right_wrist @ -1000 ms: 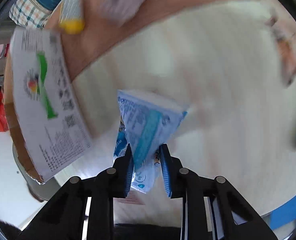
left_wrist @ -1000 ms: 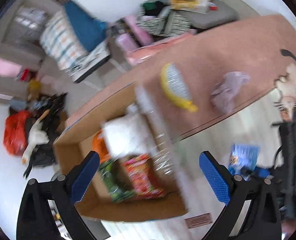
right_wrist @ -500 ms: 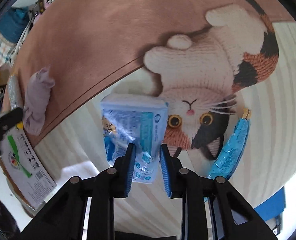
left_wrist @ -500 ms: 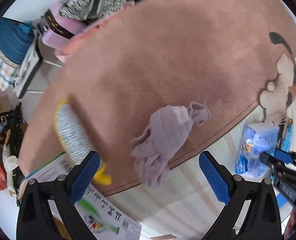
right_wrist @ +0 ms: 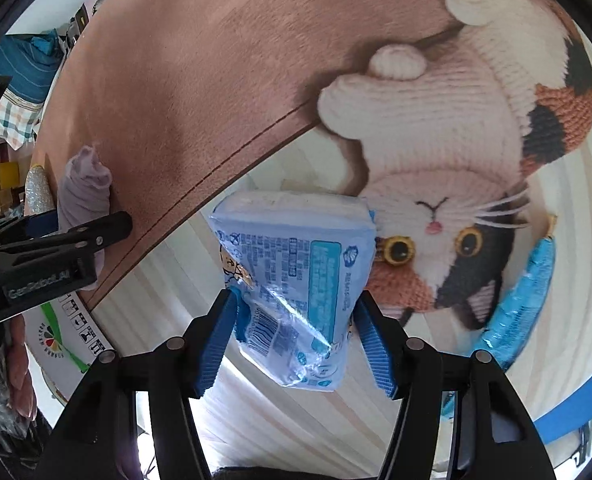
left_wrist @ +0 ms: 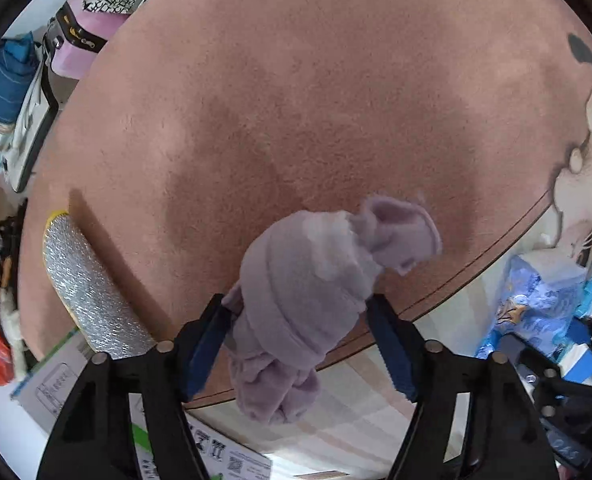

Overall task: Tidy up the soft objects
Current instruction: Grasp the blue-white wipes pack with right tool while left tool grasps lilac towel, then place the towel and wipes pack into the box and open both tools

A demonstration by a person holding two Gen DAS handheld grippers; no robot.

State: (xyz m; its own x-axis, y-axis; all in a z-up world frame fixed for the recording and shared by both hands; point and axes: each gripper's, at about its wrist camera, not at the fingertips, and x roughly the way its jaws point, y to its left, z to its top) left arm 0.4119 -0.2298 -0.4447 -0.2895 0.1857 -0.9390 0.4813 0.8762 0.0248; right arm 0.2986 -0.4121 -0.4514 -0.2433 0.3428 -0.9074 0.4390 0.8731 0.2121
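Left gripper [left_wrist: 298,344] points steeply down over a crumpled lilac fleece garment [left_wrist: 316,288] lying on the edge of a pink rug [left_wrist: 296,80]. Its jaws have just been closing, with the garment now between them; both blue pads lie against the fabric and appear to pinch it, though the contact is partly hidden by folds. What kind of garment it is cannot be made out. Beside it lies a silver glitter pouch with yellow trim [left_wrist: 87,296], its lower end covered by the gripper frame. A printed cardboard flap [left_wrist: 215,456] is cut off at the bottom. Right gripper [right_wrist: 296,344] has just been opening: a blue tissue pack [right_wrist: 296,272] sits between its pads on the pale floor, the right pad clearly apart, the left close enough that contact is uncertain. A blue wrapper [right_wrist: 524,300] lies on the cat rug [right_wrist: 456,140], its lower end partly hidden.
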